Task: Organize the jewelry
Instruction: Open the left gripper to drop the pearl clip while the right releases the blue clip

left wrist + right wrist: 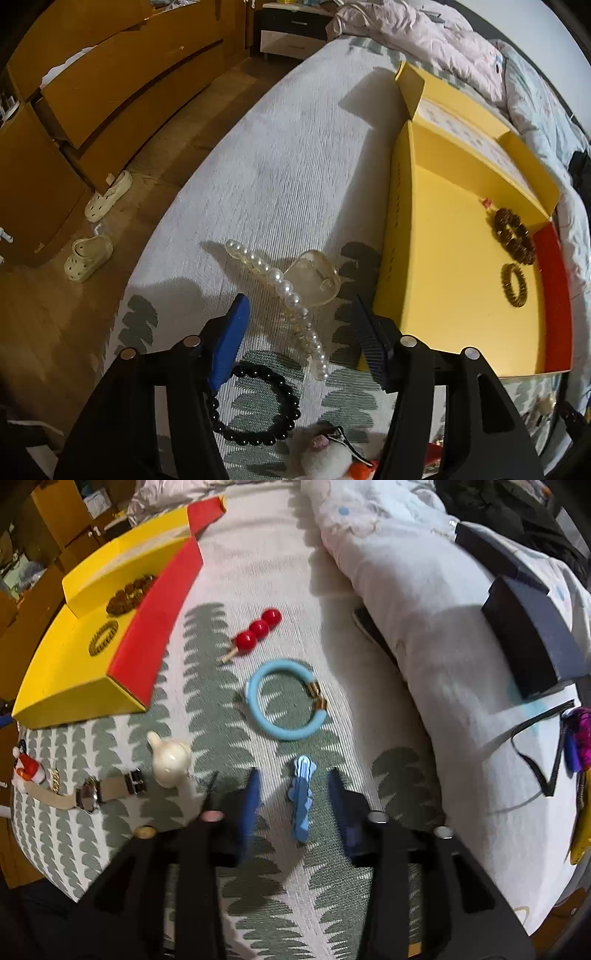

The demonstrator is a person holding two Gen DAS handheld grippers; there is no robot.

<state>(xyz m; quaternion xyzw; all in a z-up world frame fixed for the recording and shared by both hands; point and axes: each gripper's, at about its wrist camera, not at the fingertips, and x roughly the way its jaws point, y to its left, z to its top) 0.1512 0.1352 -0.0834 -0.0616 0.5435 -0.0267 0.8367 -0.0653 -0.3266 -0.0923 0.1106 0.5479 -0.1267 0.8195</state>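
A pearl hair claw (280, 291) lies on the bed (288, 177) beside the yellow box (458, 266), between the left gripper's (299, 336) parted jaws, untouched. A blue hair clip (301, 799) lies likewise inside the right gripper's (293, 805) open jaws.

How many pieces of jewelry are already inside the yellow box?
2: a dark beaded bracelet near the far divider, and a gold ring-shaped bracelet just nearer the camera. Nothing seems hidden.

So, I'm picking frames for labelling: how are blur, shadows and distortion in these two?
Left wrist: sharp, strong fisheye bending the yellow box, hard shadow beside the pearl clip. Right wrist: slightly soft, the fingers blurred, shadow under the blue clip.
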